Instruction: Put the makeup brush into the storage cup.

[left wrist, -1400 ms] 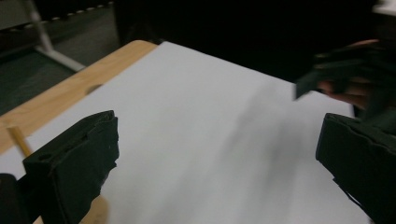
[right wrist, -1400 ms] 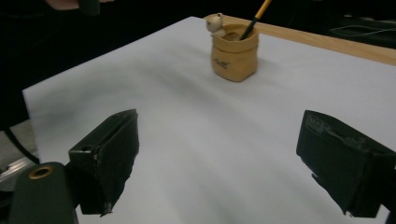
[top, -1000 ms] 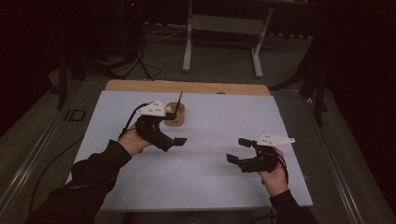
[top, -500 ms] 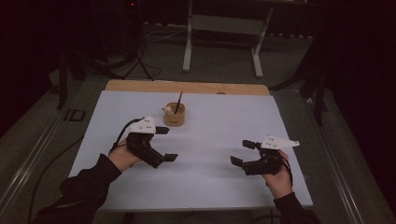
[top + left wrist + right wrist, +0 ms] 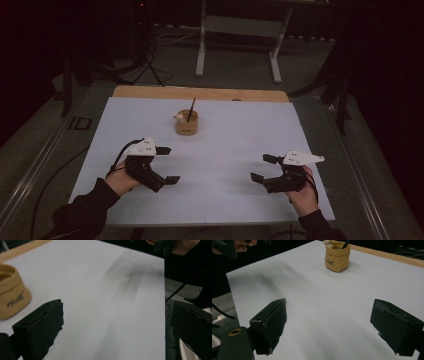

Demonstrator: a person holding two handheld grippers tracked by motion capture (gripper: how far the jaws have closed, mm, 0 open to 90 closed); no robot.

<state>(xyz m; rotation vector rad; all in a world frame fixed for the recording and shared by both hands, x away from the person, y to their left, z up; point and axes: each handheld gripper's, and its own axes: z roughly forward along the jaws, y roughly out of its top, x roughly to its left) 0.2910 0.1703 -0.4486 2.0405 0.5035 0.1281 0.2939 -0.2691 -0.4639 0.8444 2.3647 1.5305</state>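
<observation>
A small tan pot with a dark stick standing in it sits at the back middle of the white tabletop; the pot also shows far ahead in the right gripper view and at the left edge of the left gripper view. My left gripper hovers over the front left of the table, open, nothing between its jaws. My right gripper is over the front right, open and empty, jaws pointing left. In both gripper views the jaws stand wide apart over bare white surface.
A wooden strip runs along the table's far edge. Beyond it stands a metal frame on legs on a dark floor. A cable trails off the table's left side. The person's dark sleeve shows at the right of the left gripper view.
My left gripper has drawn back from beside the pot toward the front left of the table. The right gripper has shifted slightly toward the front right. Both stay open.
</observation>
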